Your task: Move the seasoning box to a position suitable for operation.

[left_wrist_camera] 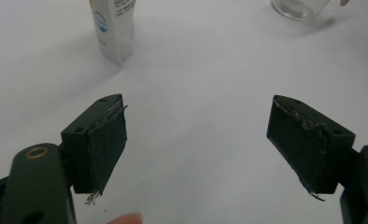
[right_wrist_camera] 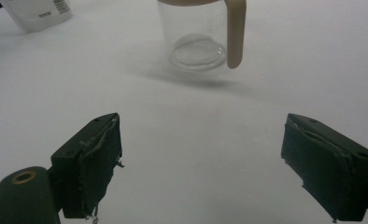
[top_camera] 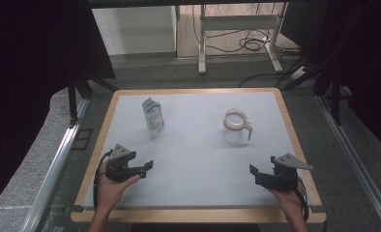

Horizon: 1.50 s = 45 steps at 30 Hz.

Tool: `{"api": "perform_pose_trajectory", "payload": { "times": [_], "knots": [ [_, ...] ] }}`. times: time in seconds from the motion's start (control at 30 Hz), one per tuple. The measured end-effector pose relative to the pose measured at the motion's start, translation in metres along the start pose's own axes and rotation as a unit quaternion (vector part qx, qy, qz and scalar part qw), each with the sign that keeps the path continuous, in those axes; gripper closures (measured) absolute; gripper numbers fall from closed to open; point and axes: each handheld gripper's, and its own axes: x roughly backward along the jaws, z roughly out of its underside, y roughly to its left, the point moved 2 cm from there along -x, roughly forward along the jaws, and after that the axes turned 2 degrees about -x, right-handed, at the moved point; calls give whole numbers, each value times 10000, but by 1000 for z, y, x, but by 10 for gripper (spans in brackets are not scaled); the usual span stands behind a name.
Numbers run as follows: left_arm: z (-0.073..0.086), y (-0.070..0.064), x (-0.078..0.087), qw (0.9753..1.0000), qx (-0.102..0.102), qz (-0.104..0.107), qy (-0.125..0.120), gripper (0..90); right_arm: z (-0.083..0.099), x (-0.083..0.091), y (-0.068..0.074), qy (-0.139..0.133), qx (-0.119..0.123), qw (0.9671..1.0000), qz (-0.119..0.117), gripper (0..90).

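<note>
Two grippers we hold near the tabletop's [top_camera: 193, 159] front corners, left gripper [top_camera: 149, 166] and right gripper [top_camera: 254, 175], jaws spread wide, gripping nothing. We see the carton [top_camera: 153, 117] toward the far left, the jug [top_camera: 235, 126] toward the far right.

Black two-jaw bodies are seen on the left gripper [top_camera: 149, 165] and right gripper [top_camera: 253, 170], grey three-cornered plates on top, frayed pads [left_wrist_camera: 108, 148], brass-ringed screw holes.
</note>
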Motion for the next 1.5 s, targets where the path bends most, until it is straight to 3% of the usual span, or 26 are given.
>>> {"api": "perform_pose_trajectory", "payload": {
  "times": [0.17,0.5,0.63,0.7,0.87,0.9,0.97,1.17,1.23,1.3,1.37,1.47,1.5],
  "knots": [
    [-2,1,2,10000,-17,12,-29,206,0,-3,-3,33,-12,10000,-12,130],
    [-1,-4,3,9997,-182,144,27,203,-12,2,6,19,244,9996,106,131],
    [-3,-5,5,9996,-189,187,26,206,-24,2,6,-67,240,9997,59,130],
    [-3,-5,7,9995,-155,282,11,207,-41,-1,7,-45,301,9995,24,130],
    [1,-1,9,9996,-102,250,66,207,-78,-13,13,-94,499,9987,29,129],
    [1,-1,9,9996,-102,250,66,208,-78,-13,13,-94,499,9987,29,129],
    [3,2,10,9997,-56,245,76,210,-96,-28,13,-79,515,9986,38,117],
    [8,8,14,9996,23,258,103,208,-121,-57,8,105,528,9985,39,98],
    [9,9,15,9995,81,277,92,207,-133,-76,3,255,464,9986,-6,89],
    [10,9,15,9995,88,293,84,206,-136,-83,2,331,477,9983,2,86],
    [10,9,15,9994,90,320,83,205,-143,-104,-1,528,415,9977,-52,76],
    [10,9,15,9994,58,345,81,202,-143,-120,-3,656,340,9972,-153,53],
    [10,9,15,9994,58,345,81,202,-143,-120,-3,656,340,9972,-153,53]
  ]
}}
